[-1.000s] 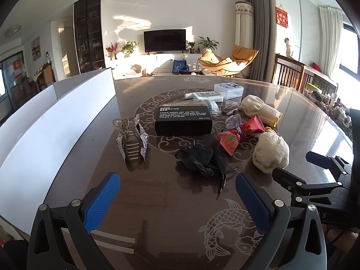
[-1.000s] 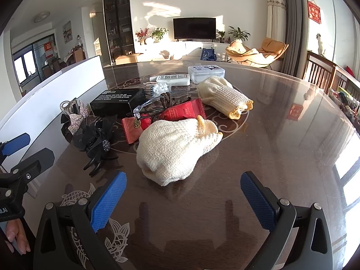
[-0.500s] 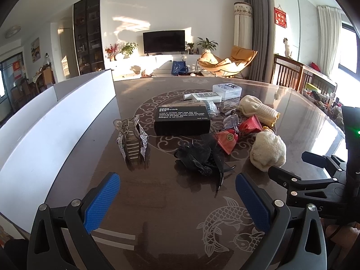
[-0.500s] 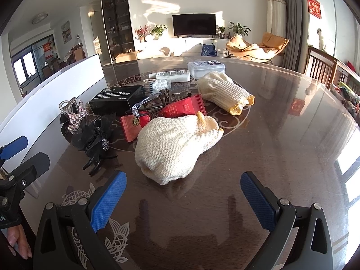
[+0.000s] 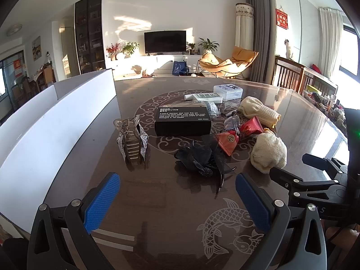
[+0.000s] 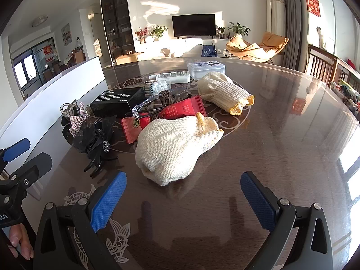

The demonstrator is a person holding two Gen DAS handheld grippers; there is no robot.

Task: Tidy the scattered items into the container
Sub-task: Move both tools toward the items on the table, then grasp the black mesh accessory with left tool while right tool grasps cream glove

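Left wrist view: dark glossy table [image 5: 157,202], scroll and fish inlay; living room behind, TV [image 5: 165,42] upper centre. White container [image 5: 56,117] along left edge. Left gripper [image 5: 177,199] spread wide, empty. Centre clutter: one black box [image 5: 182,123], two hair claws, silver [image 5: 132,140] and black [image 5: 200,157].

Right wrist view: same table, sunlit. Right gripper [image 6: 183,199] spread wide, empty. Two cream knit gloves, near [image 6: 173,148] and far [image 6: 225,95]; two red packets [image 6: 182,111]; one clear case [image 6: 205,69] upper centre.

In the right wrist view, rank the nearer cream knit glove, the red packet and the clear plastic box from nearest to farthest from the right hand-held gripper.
1. Nearer cream knit glove, just ahead, centre.
2. Red packet, behind the glove.
3. Clear plastic box, far side of the table.
The right hand-held gripper is open.
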